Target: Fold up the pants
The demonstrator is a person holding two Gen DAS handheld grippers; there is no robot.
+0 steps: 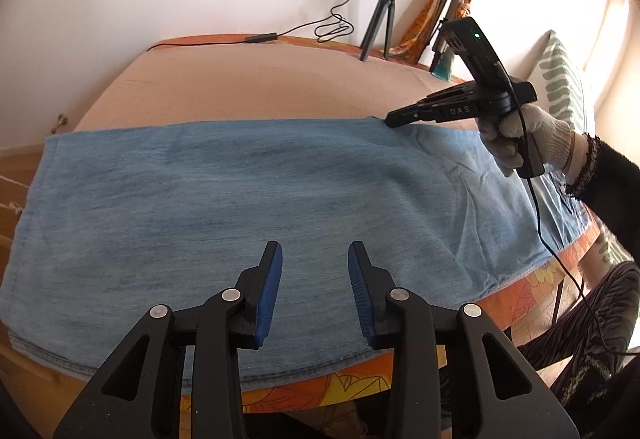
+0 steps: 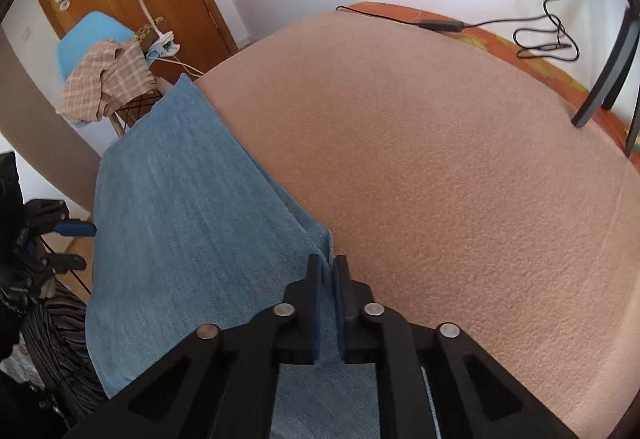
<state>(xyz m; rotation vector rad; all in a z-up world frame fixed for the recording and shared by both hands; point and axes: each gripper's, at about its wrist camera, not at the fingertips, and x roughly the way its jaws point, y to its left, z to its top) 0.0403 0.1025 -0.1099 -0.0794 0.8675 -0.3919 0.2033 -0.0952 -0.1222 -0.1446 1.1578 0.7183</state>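
Light blue denim pants (image 1: 248, 207) lie flat across the near part of a table covered with a pinkish cloth (image 1: 260, 87). My left gripper (image 1: 315, 259) is open and empty, hovering over the near edge of the pants. My right gripper (image 1: 388, 122) is at the far edge of the pants on the right, held by a gloved hand. In the right wrist view my right gripper (image 2: 328, 266) is shut on a pinched fold at the pants' (image 2: 192, 223) far edge. The left gripper's blue pads (image 2: 74, 228) show at the left edge of that view.
A ring light on a tripod (image 1: 384, 15) and a cable (image 1: 256, 38) stand at the table's back edge. An orange patterned cloth (image 1: 516, 299) hangs off the table edge. A blue chair with a checked cloth (image 2: 108, 75), a lamp and a wooden door stand beyond the table.
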